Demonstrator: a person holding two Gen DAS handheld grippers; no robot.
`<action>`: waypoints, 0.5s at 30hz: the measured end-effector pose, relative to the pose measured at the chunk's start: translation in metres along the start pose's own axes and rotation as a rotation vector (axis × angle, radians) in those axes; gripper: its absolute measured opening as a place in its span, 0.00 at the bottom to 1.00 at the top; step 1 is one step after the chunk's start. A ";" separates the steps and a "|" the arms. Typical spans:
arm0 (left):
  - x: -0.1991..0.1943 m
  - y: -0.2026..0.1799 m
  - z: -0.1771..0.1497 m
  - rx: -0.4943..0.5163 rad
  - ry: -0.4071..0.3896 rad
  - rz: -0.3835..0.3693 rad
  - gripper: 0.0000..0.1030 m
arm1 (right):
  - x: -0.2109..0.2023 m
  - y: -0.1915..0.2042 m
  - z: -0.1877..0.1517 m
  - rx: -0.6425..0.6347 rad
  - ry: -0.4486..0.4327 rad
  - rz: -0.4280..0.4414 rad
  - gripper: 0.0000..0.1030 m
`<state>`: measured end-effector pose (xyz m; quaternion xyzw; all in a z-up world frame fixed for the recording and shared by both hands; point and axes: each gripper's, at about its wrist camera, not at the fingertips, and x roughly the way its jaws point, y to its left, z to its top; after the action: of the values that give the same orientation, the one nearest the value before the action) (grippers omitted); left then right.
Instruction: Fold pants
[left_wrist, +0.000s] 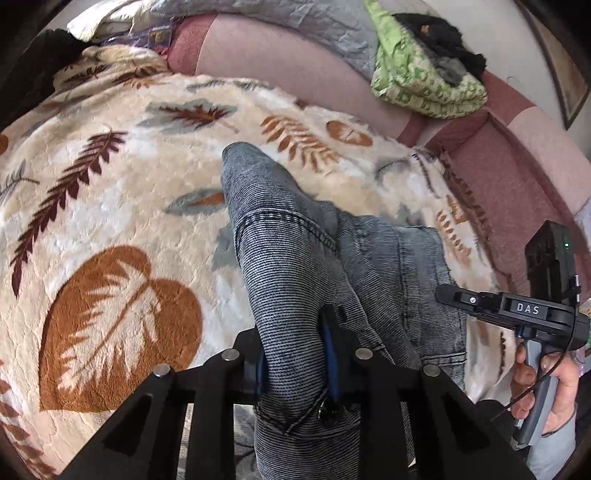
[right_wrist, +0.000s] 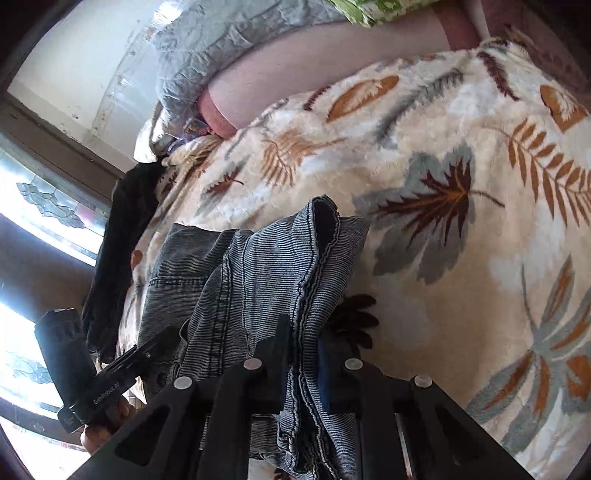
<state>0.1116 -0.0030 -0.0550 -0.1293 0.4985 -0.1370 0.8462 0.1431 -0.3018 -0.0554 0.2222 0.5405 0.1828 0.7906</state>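
Note:
The pants (left_wrist: 295, 258) are grey-blue washed denim, bunched and partly folded on a cream blanket with leaf prints (left_wrist: 110, 206). My left gripper (left_wrist: 295, 354) is shut on a thick fold of the denim, near a seam and pocket edge. My right gripper (right_wrist: 303, 358) is shut on stacked hem edges of the pants (right_wrist: 280, 266), which drape over its fingers. Each gripper shows in the other's view: the right one at the right edge of the left wrist view (left_wrist: 524, 314), the left one at the lower left of the right wrist view (right_wrist: 110, 373).
The blanket covers a pink bed or sofa (left_wrist: 295, 62). A green patterned cloth with dark clothes (left_wrist: 424, 74) and a grey quilt (left_wrist: 295, 18) lie at the back. A dark garment (right_wrist: 122, 229) lies at the blanket's left edge by a window (right_wrist: 48, 206).

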 end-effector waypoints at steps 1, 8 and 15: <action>0.004 0.005 -0.002 -0.016 0.001 0.026 0.42 | 0.008 -0.005 -0.003 0.005 0.018 -0.035 0.16; -0.043 0.016 0.000 -0.038 -0.110 0.099 0.63 | -0.021 -0.006 -0.011 -0.022 -0.042 -0.103 0.37; -0.069 -0.011 -0.025 0.022 -0.183 0.049 0.69 | -0.048 0.026 -0.044 -0.070 -0.079 0.089 0.51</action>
<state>0.0565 0.0099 -0.0067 -0.1197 0.4206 -0.1092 0.8927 0.0834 -0.2983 -0.0177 0.2251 0.4918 0.2279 0.8096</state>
